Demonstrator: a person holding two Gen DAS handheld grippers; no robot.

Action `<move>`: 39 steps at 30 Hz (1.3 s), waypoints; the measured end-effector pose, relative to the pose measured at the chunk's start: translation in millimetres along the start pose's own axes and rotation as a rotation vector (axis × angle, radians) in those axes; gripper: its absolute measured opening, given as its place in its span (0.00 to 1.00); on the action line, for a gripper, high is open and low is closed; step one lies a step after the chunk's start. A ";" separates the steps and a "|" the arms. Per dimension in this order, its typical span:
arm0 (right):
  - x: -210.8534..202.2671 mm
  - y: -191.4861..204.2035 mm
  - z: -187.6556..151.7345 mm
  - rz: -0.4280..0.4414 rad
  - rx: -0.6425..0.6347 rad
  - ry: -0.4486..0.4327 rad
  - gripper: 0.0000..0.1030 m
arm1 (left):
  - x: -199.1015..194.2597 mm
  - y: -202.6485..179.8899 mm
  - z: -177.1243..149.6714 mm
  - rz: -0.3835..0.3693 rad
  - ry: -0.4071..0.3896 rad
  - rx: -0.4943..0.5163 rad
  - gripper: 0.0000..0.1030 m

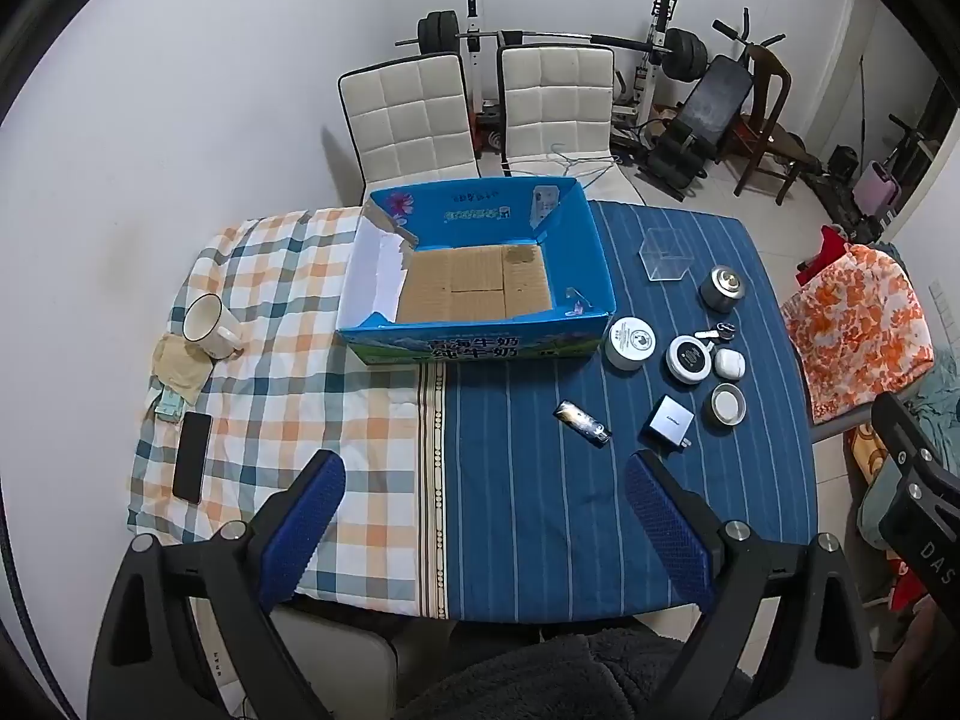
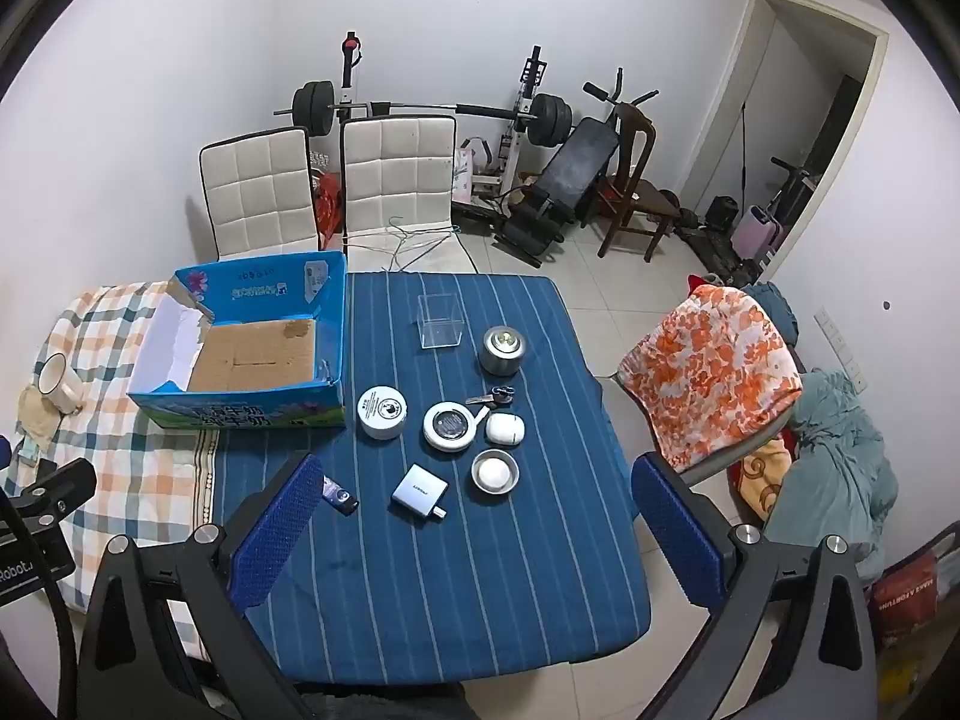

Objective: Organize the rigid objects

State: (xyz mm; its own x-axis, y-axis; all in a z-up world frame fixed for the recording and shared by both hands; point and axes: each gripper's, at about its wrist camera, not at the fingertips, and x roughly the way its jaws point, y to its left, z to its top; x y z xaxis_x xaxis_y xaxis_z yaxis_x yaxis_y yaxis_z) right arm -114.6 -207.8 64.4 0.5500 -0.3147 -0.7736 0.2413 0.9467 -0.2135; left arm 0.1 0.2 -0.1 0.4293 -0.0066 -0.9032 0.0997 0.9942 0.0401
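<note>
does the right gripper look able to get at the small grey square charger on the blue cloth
Probably yes: the right gripper is open above the grey square charger, which lies apart from its neighbours.

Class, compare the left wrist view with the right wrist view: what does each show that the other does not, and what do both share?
Only the left wrist view shows the black phone lying on the checked cloth, near the table's edge.

Only the right wrist view shows the open doorway and the blue-grey bundle behind the orange floral cloth.

Both show the blue box, the mug, the clear plastic case, the white charger and the lighter, with nothing held.
</note>
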 end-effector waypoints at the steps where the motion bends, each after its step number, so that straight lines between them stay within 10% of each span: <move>1: -0.4 -0.3 -0.3 0.001 0.001 -0.004 1.00 | 0.1 0.2 0.2 0.002 -0.001 0.000 0.93; 39: -2.8 -0.8 -4.7 0.007 0.001 -0.008 1.00 | -7.1 -2.3 3.3 0.012 -0.017 0.003 0.93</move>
State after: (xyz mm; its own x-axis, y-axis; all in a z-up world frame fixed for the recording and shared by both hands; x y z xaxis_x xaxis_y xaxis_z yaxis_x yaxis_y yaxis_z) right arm -120.2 -207.4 64.0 0.5580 -0.3090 -0.7701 0.2384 0.9487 -0.2078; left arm -0.2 -2.4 7.6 0.4458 0.0039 -0.8951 0.0971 0.9939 0.0527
